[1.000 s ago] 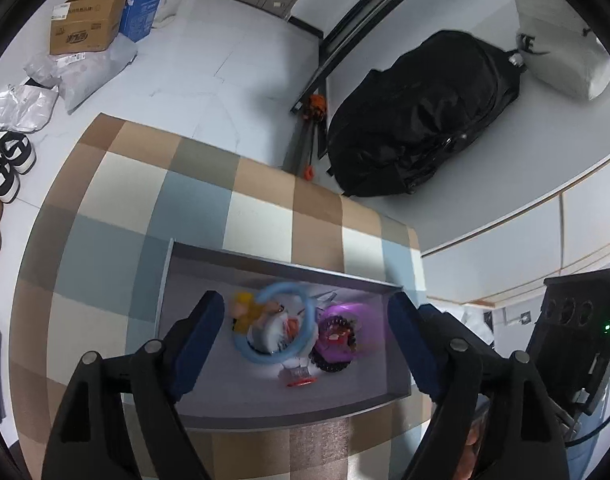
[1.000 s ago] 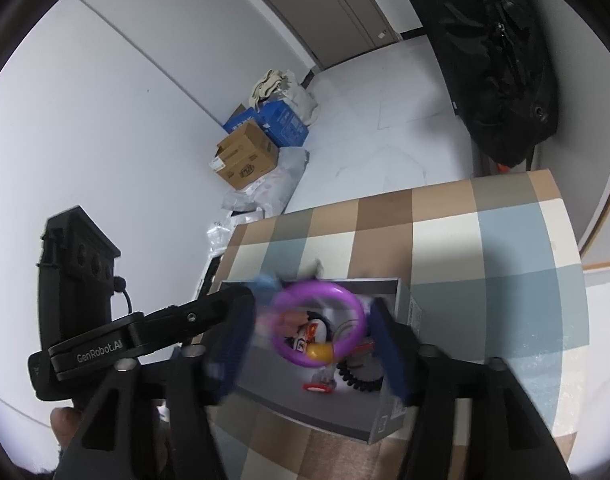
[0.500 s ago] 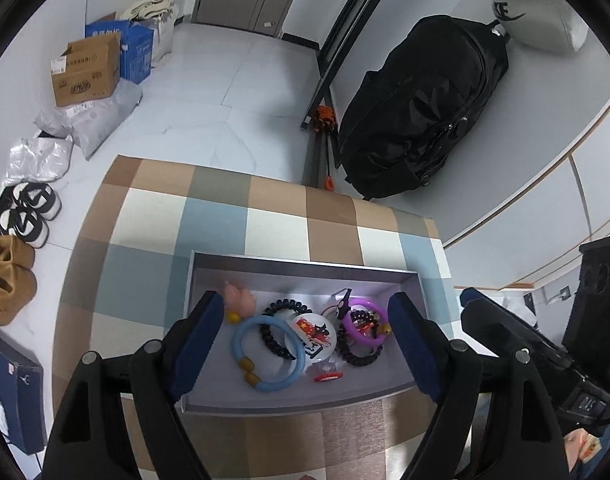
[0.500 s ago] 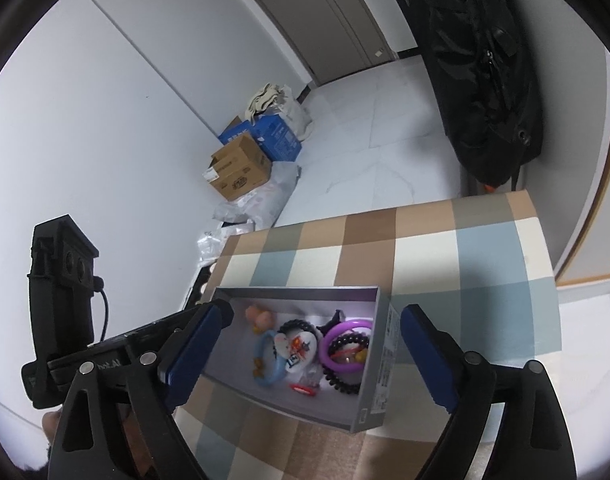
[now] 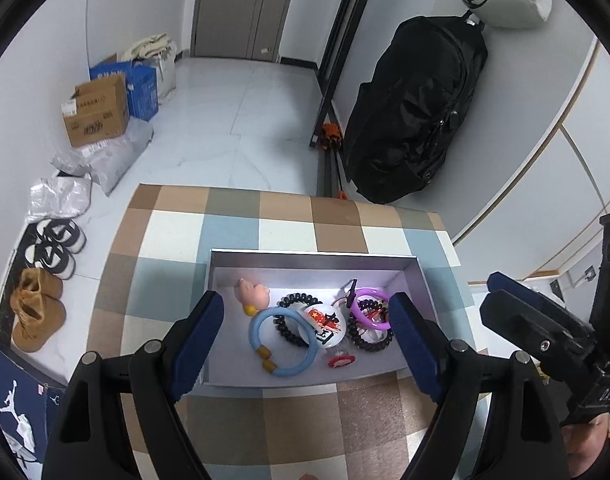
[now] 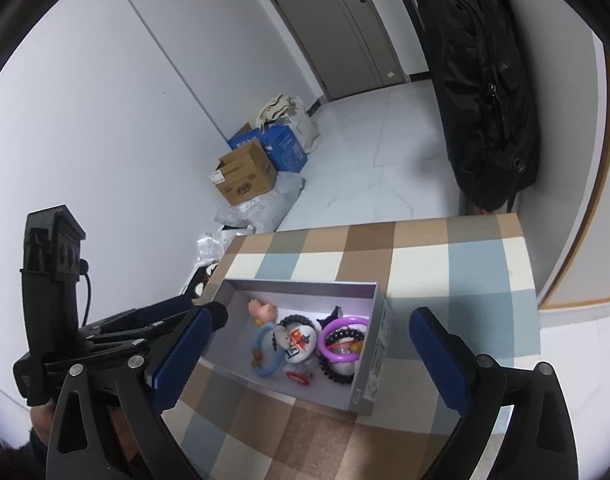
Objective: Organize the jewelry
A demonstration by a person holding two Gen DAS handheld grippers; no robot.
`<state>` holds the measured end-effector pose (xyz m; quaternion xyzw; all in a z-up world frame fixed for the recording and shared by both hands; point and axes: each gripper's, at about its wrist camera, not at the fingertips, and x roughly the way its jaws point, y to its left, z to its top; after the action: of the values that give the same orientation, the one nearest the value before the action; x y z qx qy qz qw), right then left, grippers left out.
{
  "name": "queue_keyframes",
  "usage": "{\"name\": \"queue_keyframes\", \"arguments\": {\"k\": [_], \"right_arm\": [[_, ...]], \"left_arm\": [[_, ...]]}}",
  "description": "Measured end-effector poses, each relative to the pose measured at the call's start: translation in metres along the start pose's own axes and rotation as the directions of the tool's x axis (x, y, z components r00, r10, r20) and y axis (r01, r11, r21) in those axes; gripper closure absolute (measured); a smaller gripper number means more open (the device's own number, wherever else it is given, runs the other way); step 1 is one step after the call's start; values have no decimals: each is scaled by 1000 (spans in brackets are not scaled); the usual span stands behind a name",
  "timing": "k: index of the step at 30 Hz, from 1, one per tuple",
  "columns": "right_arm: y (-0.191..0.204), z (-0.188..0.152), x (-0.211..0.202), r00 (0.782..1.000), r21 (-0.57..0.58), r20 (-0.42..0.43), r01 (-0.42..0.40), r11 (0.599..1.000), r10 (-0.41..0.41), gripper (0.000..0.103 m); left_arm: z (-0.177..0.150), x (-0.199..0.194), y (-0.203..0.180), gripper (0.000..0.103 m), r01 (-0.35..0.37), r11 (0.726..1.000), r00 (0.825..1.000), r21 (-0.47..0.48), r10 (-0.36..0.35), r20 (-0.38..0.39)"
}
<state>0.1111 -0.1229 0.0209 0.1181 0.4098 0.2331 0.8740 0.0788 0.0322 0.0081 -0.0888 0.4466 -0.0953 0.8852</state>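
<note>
A grey open box (image 5: 423, 280) (image 6: 375, 356) sits on the checkered table. It holds a blue ring (image 5: 285, 368) (image 6: 261, 334), a purple ring (image 5: 365, 322) (image 6: 341, 346), black coil bands (image 5: 289, 334), a white round piece (image 5: 323, 322) (image 6: 297, 340), a pink figure (image 5: 251, 292) (image 6: 261, 310) and a small red clip (image 5: 339, 360) (image 6: 299, 376). My left gripper (image 5: 307, 346) is open and empty, above the box. My right gripper (image 6: 311, 358) is open and empty, above the box too.
The checkered table (image 5: 165, 240) (image 6: 445, 248) ends at the far edge by a black backpack (image 5: 417, 108) (image 6: 485, 80). Cardboard and blue boxes (image 5: 101, 108) (image 6: 249, 172) and shoes (image 5: 37, 308) are on the floor at the left.
Both grippers let go of their rings, the left the blue one and the right the purple one. Both then lifted up and back; the rings now lie in the box.
</note>
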Motion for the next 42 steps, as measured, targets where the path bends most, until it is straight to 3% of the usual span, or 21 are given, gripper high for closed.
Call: {"name": "queue_keyframes", "arguments": {"k": [12,19,42], "right_arm": [[10,-26,-33,996,-78,91,3,997,5,0],[17,-42,-50,993,-114,120,1,994,13,0],[10,-86,-58,984,-174,178,43,984,-12,0]], "left_arm": [[-21,-30,3,22,-77,997,993,-9,77,94],[-39,-47,7,22,-117,993,978,-14,117,171],[-72,-49,8,22,-166,986,954,0,161,253]]}}
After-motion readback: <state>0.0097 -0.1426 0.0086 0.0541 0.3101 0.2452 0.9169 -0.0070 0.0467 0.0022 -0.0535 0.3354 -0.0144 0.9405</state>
